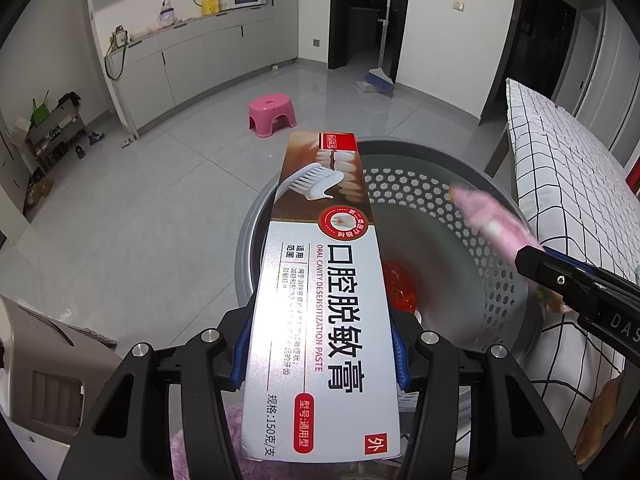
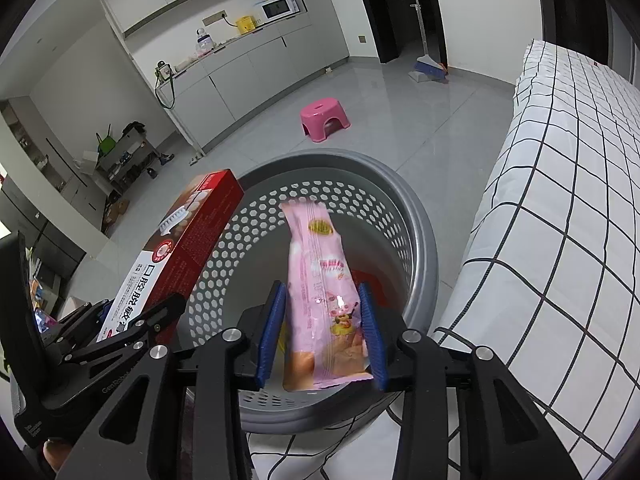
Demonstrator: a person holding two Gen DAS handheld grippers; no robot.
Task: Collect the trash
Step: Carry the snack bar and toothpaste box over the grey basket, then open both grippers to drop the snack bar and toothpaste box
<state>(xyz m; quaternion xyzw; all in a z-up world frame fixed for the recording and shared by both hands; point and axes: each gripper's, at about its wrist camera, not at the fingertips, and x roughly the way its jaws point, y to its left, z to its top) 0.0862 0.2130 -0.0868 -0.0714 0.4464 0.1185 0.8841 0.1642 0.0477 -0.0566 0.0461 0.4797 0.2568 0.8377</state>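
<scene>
My left gripper (image 1: 320,344) is shut on a white and red toothpaste box (image 1: 320,280), its blue pads pressed on the box's two long sides. The box juts over the near-left rim of a grey perforated bin (image 1: 400,148). In the right wrist view, a pink snack wrapper (image 2: 320,280) hangs between the blue pads of my right gripper (image 2: 324,320) above the bin (image 2: 320,160). A gap shows beside the left pad, so the jaws stand open around it. The wrapper (image 1: 492,220) looks blurred in the left wrist view. A red-orange wrapper (image 1: 400,288) lies on the bin's floor.
A bed with a black-and-white checked sheet (image 2: 560,200) runs along the right, close to the bin. A pink stool (image 1: 272,114) stands on the grey tiled floor beyond. A broom and dustpan (image 1: 376,80) lean by the dark doorway. Purple fuzzy fabric (image 1: 240,420) lies under my left gripper.
</scene>
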